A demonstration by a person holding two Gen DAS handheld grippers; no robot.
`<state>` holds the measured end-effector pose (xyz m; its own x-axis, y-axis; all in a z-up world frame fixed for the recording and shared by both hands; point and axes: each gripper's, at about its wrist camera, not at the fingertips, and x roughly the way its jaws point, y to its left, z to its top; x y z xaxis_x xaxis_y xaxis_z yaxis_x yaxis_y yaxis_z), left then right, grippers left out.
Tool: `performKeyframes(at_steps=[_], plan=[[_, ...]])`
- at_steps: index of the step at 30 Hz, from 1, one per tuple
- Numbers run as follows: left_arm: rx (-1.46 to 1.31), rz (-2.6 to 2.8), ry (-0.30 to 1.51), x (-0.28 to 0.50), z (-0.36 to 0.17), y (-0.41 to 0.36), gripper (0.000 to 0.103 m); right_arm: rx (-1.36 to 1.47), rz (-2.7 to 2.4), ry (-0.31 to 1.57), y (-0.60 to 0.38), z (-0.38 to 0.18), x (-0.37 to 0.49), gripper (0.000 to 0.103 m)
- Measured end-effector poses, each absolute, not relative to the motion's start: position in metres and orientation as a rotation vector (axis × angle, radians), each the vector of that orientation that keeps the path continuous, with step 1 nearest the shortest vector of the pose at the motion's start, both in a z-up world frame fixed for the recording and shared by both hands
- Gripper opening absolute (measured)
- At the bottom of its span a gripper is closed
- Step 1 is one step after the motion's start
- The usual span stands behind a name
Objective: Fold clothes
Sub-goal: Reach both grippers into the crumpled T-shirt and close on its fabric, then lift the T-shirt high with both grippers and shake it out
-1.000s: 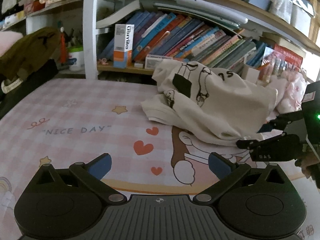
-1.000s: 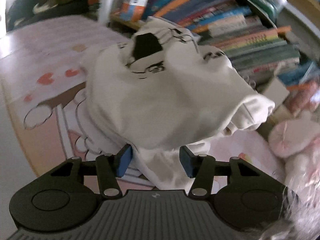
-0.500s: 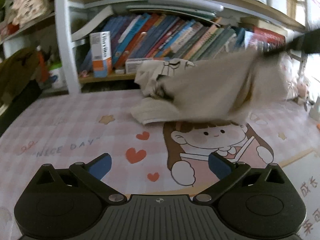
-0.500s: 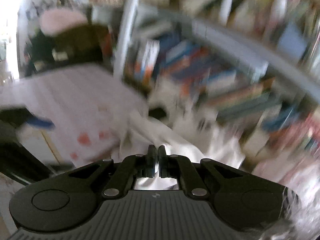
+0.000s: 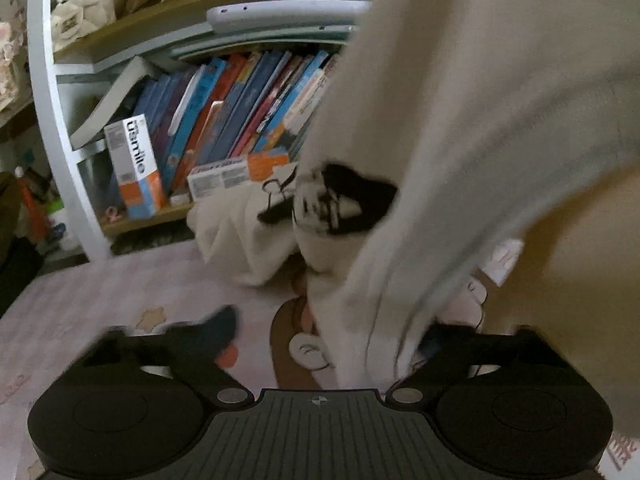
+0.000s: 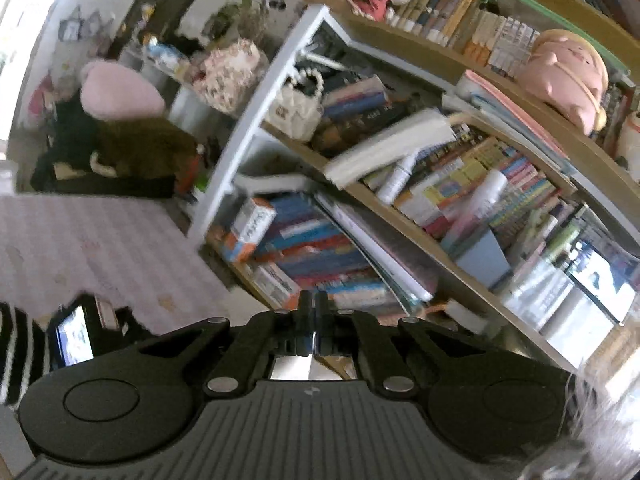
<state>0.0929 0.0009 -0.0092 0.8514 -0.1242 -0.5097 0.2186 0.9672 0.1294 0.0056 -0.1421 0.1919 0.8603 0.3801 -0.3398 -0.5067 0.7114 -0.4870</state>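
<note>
— Both tongs are up, but they differ. On the left gripper (image 5: pixel 324 330) the fingers stand wide apart, blurred, with the cream shirt (image 5: pixel 460 152) hanging down between them, closer to the right finger.

— And the other one?

— On the right gripper (image 6: pixel 310 312) the fingers are pressed together. A pale strip shows just behind the tips; I cannot tell whether that is cloth caught in them. It points at the bookshelf (image 6: pixel 420 216), away from the shirt.

— Where is the shirt lying, then?

— It drapes from the upper right down to the pink checked mat (image 5: pixel 120 292). Its far end, with a black-and-white cartoon print, is bunched on the mat near the books (image 5: pixel 240 112), beyond the left tongs.
</note>
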Motion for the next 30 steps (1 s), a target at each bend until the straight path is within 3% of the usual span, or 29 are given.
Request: performKeyframes(at_steps=[1, 2, 10, 11, 12, 13, 18, 21, 22, 23, 24, 25, 30], plan=[[0.163, -0.184, 0.519, 0.091, -0.006, 0.005, 0.017, -0.61, 0.481, 0.241, -0.146, 0.187, 0.006, 0.001], [0.132, -0.184, 0.509, 0.089, -0.001, 0.012, 0.006, -0.617, 0.465, 0.261, -0.149, 0.181, 0.006, 0.001], [-0.073, -0.195, 0.442, 0.071, 0.039, 0.057, 0.004, -0.775, 0.448, 0.503, -0.164, 0.087, 0.003, 0.006], [-0.072, -0.203, 0.444, 0.07, 0.043, 0.057, 0.004, -0.814, 0.459, 0.508, -0.161, 0.075, -0.001, 0.024], [-0.068, -0.208, 0.448, 0.071, 0.045, 0.056, 0.004, -0.843, 0.49, 0.5, -0.157, 0.066, -0.007, 0.048], [-0.063, -0.213, 0.451, 0.07, 0.048, 0.055, 0.004, -0.869, 0.528, 0.487, -0.151, 0.059, -0.014, 0.055], [-0.057, -0.223, 0.454, 0.065, 0.056, 0.049, 0.004, -0.952, 0.647, 0.481, -0.116, 0.026, -0.032, 0.072], [-0.071, -0.222, 0.461, 0.063, 0.059, 0.051, 0.004, -0.984, 0.616, 0.499, -0.101, 0.001, -0.026, 0.075], [-0.07, -0.221, 0.464, 0.063, 0.059, 0.051, 0.004, -0.995, 0.604, 0.505, -0.096, -0.007, -0.024, 0.073], [-0.064, -0.222, 0.467, 0.062, 0.059, 0.052, 0.004, -1.015, 0.588, 0.501, -0.095, -0.013, -0.022, 0.06], [-0.059, -0.222, 0.47, 0.062, 0.059, 0.052, 0.004, -1.033, 0.571, 0.493, -0.096, -0.016, -0.018, 0.021], [-0.047, -0.225, 0.474, 0.061, 0.058, 0.052, 0.004, -1.016, 0.56, 0.5, -0.099, -0.01, -0.013, 0.003], [-0.004, -0.228, 0.493, 0.053, 0.04, 0.051, 0.009, -0.761, 0.507, 0.436, -0.131, 0.08, 0.013, 0.004]])
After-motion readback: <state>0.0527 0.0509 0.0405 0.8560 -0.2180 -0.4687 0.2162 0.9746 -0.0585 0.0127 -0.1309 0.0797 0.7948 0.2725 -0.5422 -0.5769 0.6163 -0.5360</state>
